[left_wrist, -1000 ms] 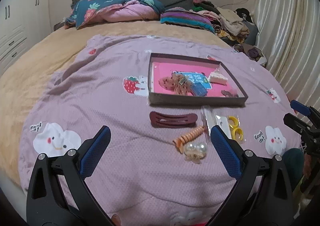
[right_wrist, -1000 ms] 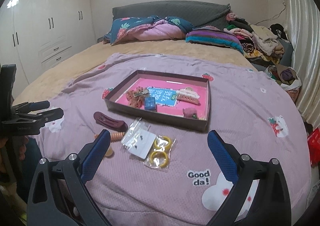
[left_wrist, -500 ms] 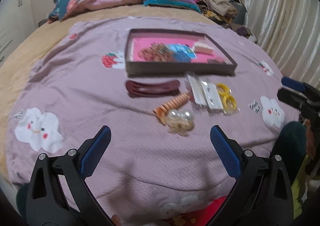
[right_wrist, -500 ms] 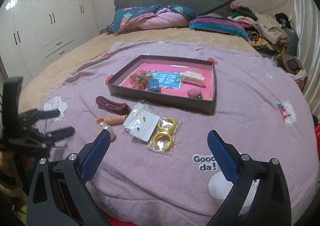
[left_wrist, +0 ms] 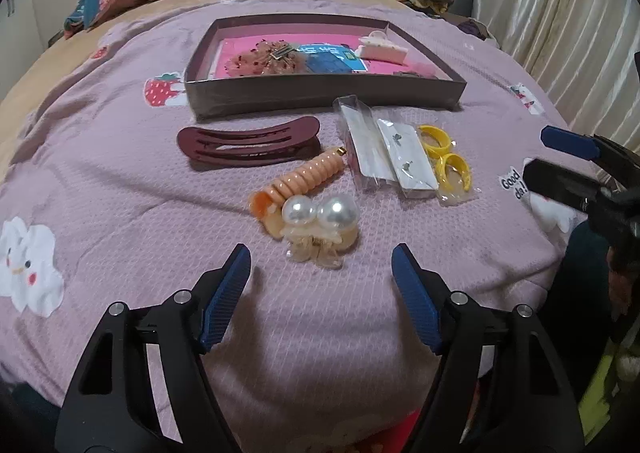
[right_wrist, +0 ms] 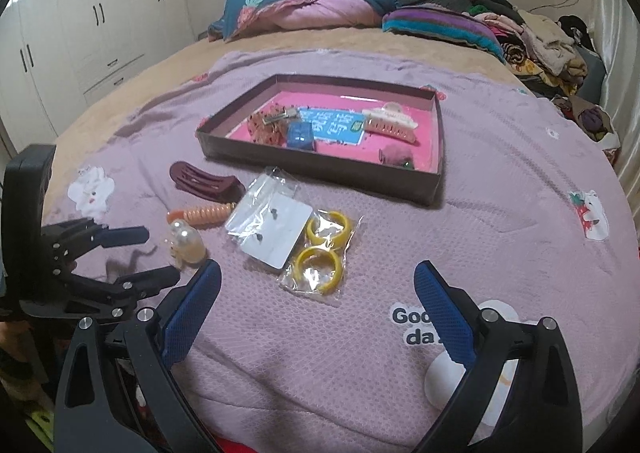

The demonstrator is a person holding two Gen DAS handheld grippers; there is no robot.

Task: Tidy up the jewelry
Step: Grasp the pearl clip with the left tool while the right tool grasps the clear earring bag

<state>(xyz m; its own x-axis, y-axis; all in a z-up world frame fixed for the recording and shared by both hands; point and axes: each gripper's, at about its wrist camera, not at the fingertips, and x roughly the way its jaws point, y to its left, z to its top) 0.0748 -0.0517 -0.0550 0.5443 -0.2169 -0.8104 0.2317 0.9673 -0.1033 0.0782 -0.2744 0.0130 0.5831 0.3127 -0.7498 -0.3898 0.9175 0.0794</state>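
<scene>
A dark tray with a pink floor point(left_wrist: 320, 91) point(right_wrist: 320, 169) lies on the purple blanket and holds several hair pieces. In front of it lie a maroon hair clip point(left_wrist: 248, 141) point(right_wrist: 204, 183), an orange spiral hair tie point(left_wrist: 304, 179) point(right_wrist: 204, 213), a pearl claw clip point(left_wrist: 320, 225) point(right_wrist: 186, 245), an earring card in plastic point(left_wrist: 404, 157) point(right_wrist: 272, 231) and yellow rings in a bag point(left_wrist: 446, 161) point(right_wrist: 324, 249). My left gripper point(left_wrist: 320, 285) point(right_wrist: 140, 257) is open, just short of the pearl clip. My right gripper point(right_wrist: 316, 309) point(left_wrist: 560, 159) is open and empty, before the yellow rings.
Pillows and a folded quilt point(right_wrist: 312, 9) lie at the head of the bed. A pile of clothes point(right_wrist: 536, 37) sits at the far right. White wardrobes point(right_wrist: 80, 33) stand on the left, a curtain point(left_wrist: 560, 13) on the right.
My left gripper has moved forward and down toward the pearl clip, and its jaws have narrowed a little. My right gripper has moved closer to the bagged items.
</scene>
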